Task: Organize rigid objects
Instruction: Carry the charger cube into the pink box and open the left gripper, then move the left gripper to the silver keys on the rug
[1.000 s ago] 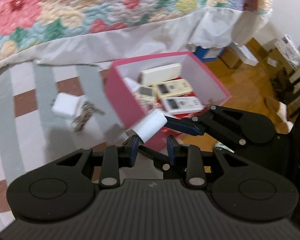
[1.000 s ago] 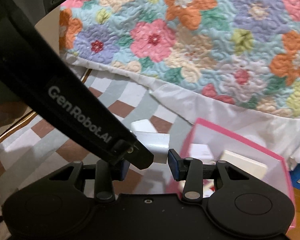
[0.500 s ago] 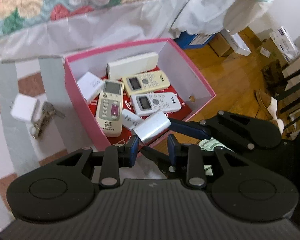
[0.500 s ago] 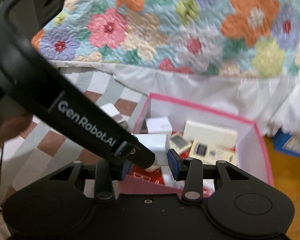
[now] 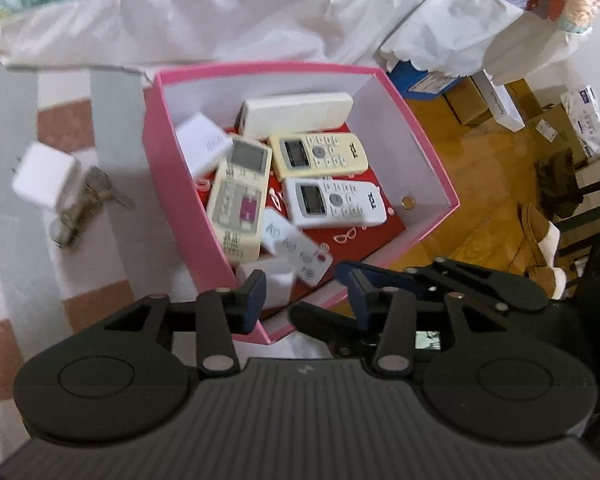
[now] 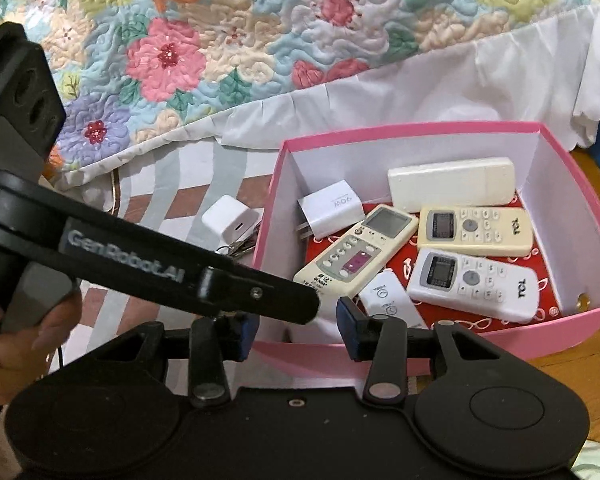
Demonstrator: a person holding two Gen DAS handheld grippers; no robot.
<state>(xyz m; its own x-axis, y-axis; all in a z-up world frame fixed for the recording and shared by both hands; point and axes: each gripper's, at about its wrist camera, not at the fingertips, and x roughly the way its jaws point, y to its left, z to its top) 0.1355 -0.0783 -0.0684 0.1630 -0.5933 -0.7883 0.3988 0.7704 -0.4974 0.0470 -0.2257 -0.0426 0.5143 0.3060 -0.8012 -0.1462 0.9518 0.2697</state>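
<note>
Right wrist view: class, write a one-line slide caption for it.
Pink box on a checked mat holding remotes and a white charger; a second charger and keys lie outside.

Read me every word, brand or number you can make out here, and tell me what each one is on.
"GenRobot.AI": left tongs' arm.
"TCL": cream remote.
"TCL": white remote.
"90W", seen upside down: white charger in the pink box.
Button labels on all the remotes and print on the floor cartons: too small or blurred.

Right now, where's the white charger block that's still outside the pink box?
In the left wrist view the white charger block lies on the striped mat, left of the pink box, against a bunch of keys. The right wrist view shows it just beyond that box's left wall.
</note>
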